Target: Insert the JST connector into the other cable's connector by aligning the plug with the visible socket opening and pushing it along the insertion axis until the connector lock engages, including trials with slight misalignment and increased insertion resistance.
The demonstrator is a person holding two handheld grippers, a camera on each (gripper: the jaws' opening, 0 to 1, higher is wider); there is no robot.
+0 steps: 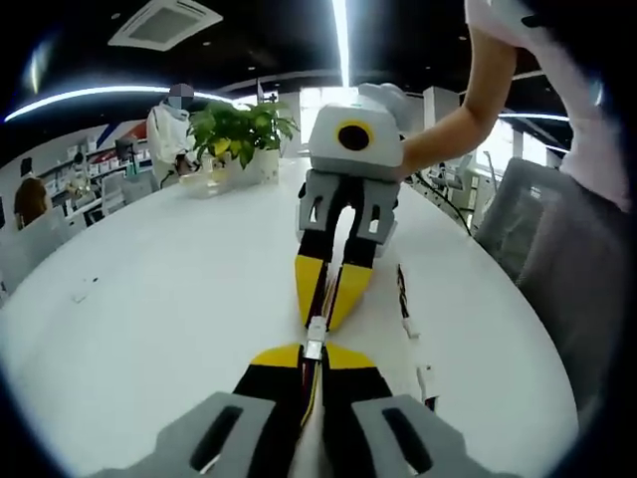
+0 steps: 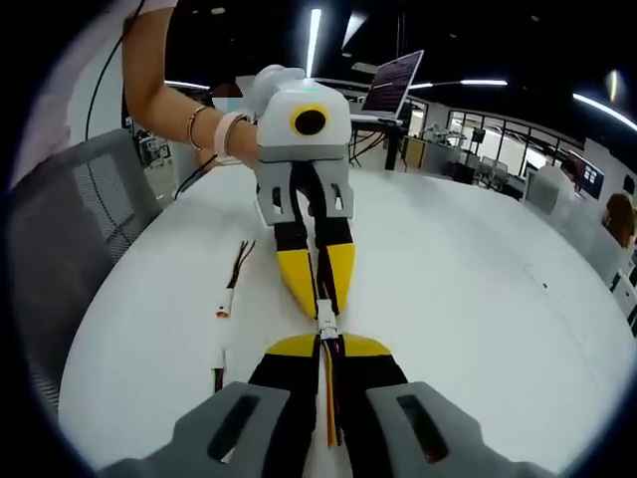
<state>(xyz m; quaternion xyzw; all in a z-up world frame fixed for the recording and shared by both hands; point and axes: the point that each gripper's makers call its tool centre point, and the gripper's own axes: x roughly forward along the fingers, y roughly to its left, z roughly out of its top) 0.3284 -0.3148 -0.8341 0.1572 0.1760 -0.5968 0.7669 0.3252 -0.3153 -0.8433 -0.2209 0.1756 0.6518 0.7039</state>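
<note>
Two grippers (image 1: 316,351) (image 1: 331,299) are meeting tip to tip over one white tabletop (image 1: 149,329), each pinching one cable. Two connectors (image 2: 326,317) are sitting between them. Two spare cables (image 2: 233,279) (image 2: 218,370) are lying beside them. One potted plant (image 1: 242,134) and one laptop (image 2: 394,84) are standing further back.

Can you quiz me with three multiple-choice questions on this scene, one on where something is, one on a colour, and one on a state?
1. Where does the potted plant stand?
A. on the white table
B. on a chair
C. on the floor

2. What colour are the jaw tips of the left gripper?
A. red
B. yellow
C. green

3. How do the two grippers stand?
A. both wide open
B. one lying on the table
C. tip to tip, each shut on a cable

Answers: 1 A, it sits on the far tabletop. 2 B, yellow tips on black jaws. 3 C, the white connectors meet between the left gripper and right gripper.
</note>
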